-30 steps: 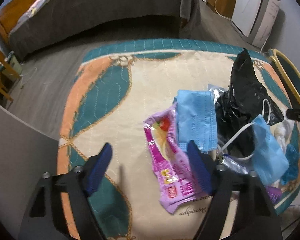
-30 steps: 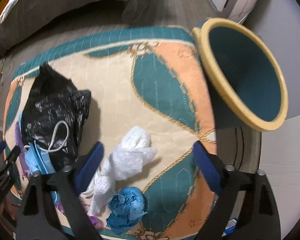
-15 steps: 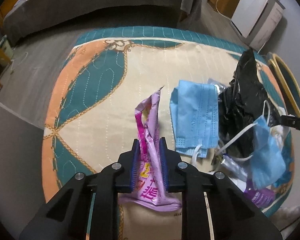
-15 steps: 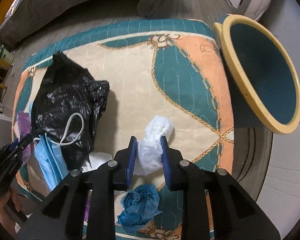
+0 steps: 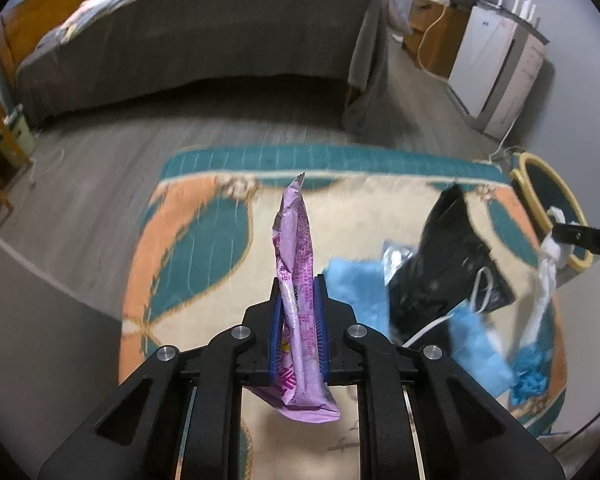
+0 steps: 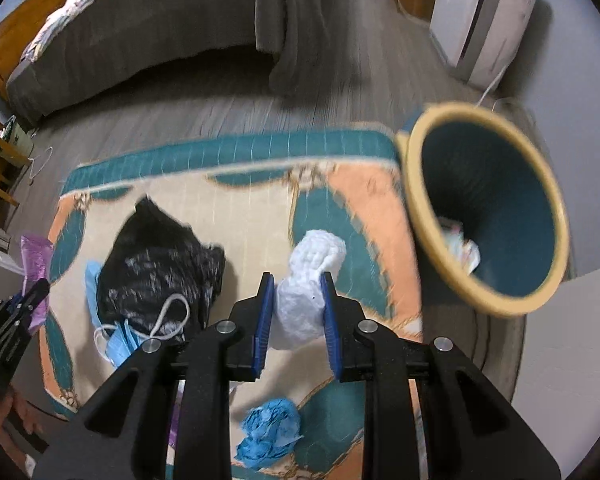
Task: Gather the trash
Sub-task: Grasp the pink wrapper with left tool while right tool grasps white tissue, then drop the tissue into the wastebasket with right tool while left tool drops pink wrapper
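Observation:
My left gripper is shut on a pink snack wrapper and holds it upright above the rug. My right gripper is shut on a white crumpled tissue, lifted off the rug, left of the trash bin, a teal bin with a yellow rim that holds some paper. The bin also shows in the left wrist view. On the rug lie a black plastic bag, blue face masks, and a crumpled blue tissue.
A patterned rug in cream, teal and orange covers the wooden floor. A bed with a grey cover stands behind it. A white cabinet stands at the back right. A grey wall is at the left.
Both grippers have risen from the rug with their catches. The right one has moved with the white tissue toward the bin. The views are blurred from motion.

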Available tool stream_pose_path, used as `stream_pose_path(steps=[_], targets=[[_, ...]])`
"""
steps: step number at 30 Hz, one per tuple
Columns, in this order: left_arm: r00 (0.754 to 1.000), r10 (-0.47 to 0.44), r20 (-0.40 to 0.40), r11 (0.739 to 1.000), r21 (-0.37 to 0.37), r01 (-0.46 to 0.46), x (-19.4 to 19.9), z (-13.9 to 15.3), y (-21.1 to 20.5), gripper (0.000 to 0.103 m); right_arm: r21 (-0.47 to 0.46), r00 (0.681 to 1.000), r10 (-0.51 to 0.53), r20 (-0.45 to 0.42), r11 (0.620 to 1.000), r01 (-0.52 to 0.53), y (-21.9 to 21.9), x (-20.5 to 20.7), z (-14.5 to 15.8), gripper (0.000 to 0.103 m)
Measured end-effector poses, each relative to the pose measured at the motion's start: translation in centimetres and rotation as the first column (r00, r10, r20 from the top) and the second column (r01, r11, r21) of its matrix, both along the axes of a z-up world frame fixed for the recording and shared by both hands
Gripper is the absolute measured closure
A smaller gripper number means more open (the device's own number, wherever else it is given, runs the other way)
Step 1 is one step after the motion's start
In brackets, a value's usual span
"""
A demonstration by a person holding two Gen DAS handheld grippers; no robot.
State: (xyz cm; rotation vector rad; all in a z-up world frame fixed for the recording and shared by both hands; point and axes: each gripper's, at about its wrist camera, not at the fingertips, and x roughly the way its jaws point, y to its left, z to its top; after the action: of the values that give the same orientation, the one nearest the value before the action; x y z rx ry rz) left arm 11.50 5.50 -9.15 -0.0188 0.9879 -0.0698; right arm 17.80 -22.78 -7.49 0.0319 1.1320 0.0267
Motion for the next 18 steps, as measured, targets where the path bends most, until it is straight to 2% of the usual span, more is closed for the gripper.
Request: stream_pose_path(steps=[3, 10, 18], targets=[[0.998, -0.022, 0.053, 1.000, -0.016, 0.023, 0.1, 2.1, -1.0, 0.088, -0.038, 0.998, 0.015, 0.060, 0.999, -0.012, 0.3, -0.1, 1.5, 0.080], [0.988, -0.078, 0.136, 0.997, 0.001, 0.079, -0.1, 5.2, -3.0, 0.088, 0.001, 0.988, 0.007, 0.156, 1.000, -0.008, -0.7, 0.0, 5.0, 0.080], [0.980, -0.098, 0.175, 0.995, -0.006, 0.100, -0.7, 6.7, -4.1, 0.088, 0.062, 0.982, 0.003, 0.187, 0.998, -0.014, -1.5, -0.6, 6.8, 0.080]])
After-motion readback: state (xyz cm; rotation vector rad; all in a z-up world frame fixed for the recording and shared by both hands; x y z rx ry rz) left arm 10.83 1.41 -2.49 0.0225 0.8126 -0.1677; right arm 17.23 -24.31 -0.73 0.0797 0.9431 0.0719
